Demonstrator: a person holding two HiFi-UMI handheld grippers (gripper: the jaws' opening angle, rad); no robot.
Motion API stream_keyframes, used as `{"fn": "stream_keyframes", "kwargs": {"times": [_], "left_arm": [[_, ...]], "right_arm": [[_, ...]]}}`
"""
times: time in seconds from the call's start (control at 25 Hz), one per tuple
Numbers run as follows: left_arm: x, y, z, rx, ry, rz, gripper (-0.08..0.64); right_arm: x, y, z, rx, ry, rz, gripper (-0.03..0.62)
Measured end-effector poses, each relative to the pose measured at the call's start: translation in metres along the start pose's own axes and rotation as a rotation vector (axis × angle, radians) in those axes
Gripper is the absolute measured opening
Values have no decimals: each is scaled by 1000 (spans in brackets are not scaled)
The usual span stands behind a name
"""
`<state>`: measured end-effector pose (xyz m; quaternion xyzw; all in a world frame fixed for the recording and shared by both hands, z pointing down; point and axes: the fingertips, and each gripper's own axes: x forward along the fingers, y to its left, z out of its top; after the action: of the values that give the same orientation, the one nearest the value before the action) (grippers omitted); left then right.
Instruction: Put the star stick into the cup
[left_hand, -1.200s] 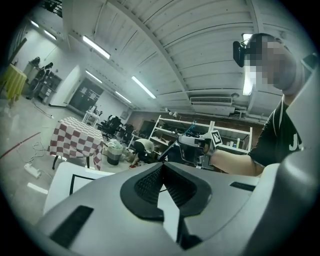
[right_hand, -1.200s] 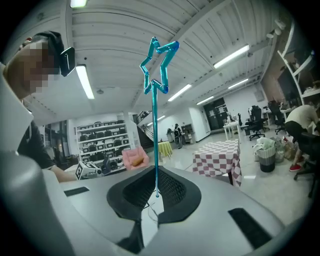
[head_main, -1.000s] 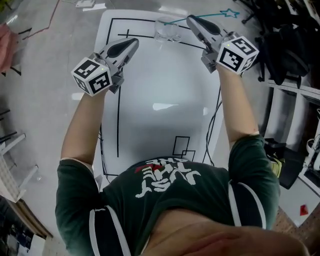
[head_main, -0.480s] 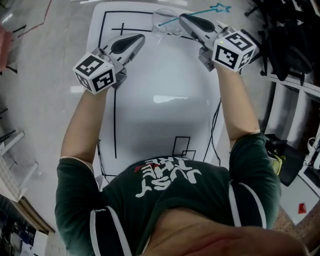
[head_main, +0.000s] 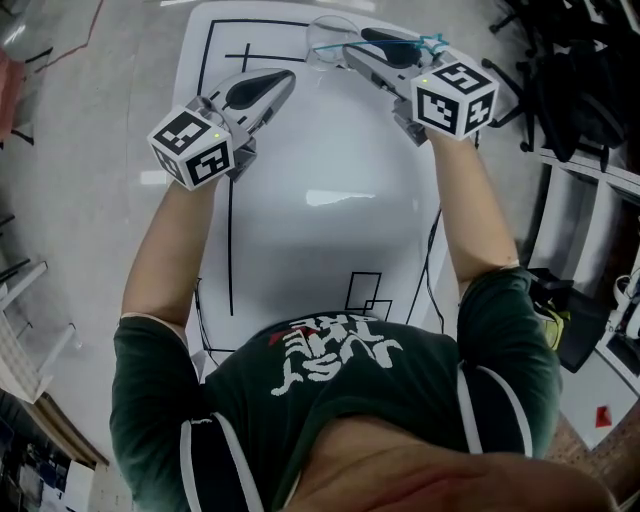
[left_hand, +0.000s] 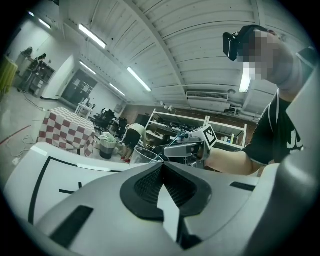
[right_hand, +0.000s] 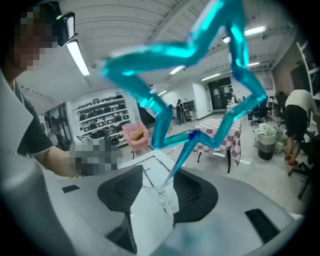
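white lined tabletop (head_main: 330, 150). left tongs (head_main: 287, 80) pressed together, empty, near cup (head_main: 324, 56). right tongs (head_main: 352, 50) just sprung apart, clear of star stick (right_hand: 179, 158) between them; stick tip in cup, star leaning over tongs.

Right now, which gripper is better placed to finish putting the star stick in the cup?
Right. The right gripper is at the cup; its jaws have just been opening, with the star stick between them. The left gripper is shut, empty, farther off.

Star stick (right_hand: 160, 50) turquoise; cup (head_main: 328, 42) clear; table (head_main: 300, 260) white, black lines.
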<state>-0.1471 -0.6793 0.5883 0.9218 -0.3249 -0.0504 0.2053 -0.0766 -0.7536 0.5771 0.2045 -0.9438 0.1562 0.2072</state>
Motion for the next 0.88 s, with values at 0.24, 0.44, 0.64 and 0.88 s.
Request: {"fn": "stream_keyframes", "kwargs": {"times": [0.24, 0.44, 0.64, 0.88], "left_arm": [[-3, -1, -2, -7, -4, -1, 11], [-5, -5, 1, -8, -10, 1, 11], [-9, -10, 3, -2, -11, 3, 11], [-20, -27, 7, -2, -13, 12, 11]], "right_arm": [[1, 1, -6, 15, 8, -10, 227], [-3, 0, -9, 42, 5, -25, 238], [-13, 1, -15, 68, 5, -47, 239], [-40, 11, -33, 122, 15, -74, 239]]}}
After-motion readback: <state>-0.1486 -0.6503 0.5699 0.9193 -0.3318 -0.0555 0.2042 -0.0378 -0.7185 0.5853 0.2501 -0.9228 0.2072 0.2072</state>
